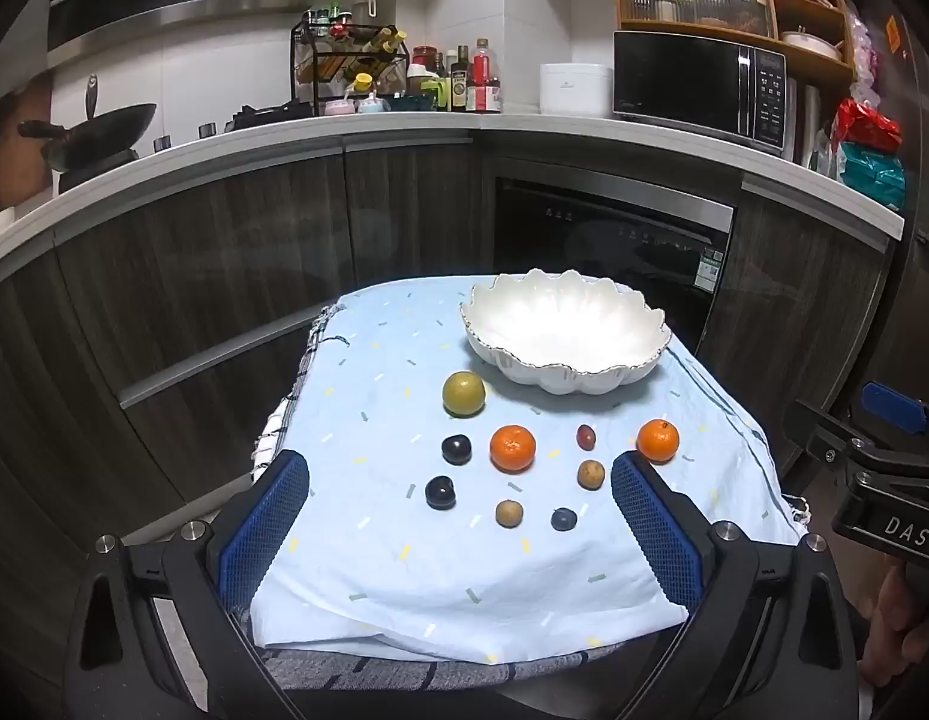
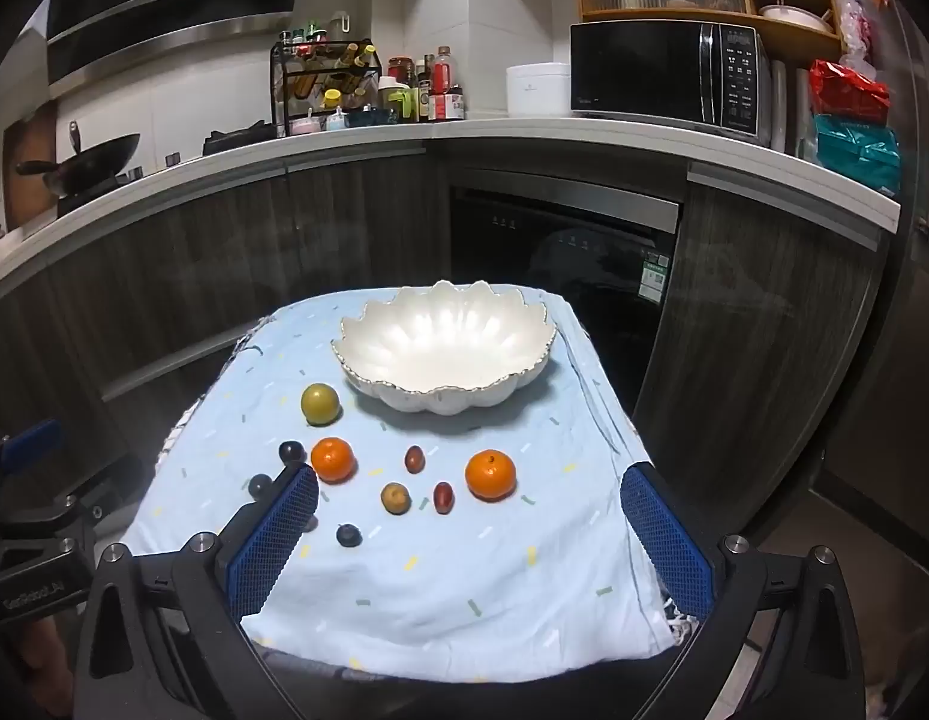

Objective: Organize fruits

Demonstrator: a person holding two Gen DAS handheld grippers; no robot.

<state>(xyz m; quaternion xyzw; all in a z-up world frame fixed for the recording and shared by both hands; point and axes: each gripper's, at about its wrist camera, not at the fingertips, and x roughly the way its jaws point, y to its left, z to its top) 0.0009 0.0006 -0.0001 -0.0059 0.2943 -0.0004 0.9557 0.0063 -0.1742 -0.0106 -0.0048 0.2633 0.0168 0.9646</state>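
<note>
Small, firm, roll-prone fruits, including two mandarins point(image 1: 512, 449), are lying mid-frame on the clothed tabletop point(image 1: 440, 588) below the empty scalloped bowl point(image 1: 608, 369), inviting gentle side grips; left gripper point(image 1: 460, 534) and right gripper point(image 2: 469, 543) are hovering released.

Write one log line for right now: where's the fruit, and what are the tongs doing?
fruit: all on cloth, none in bowl | left tongs: open, empty | right tongs: open, empty

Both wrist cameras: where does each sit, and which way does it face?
Left wrist: on the left gripper, tilted down at the fruit cloth; shows its open blue fingers and the right gripper.
Right wrist: on the right gripper, same aim; shows its open fingers and the left gripper.
Shared: white bowl, two oranges.
</note>
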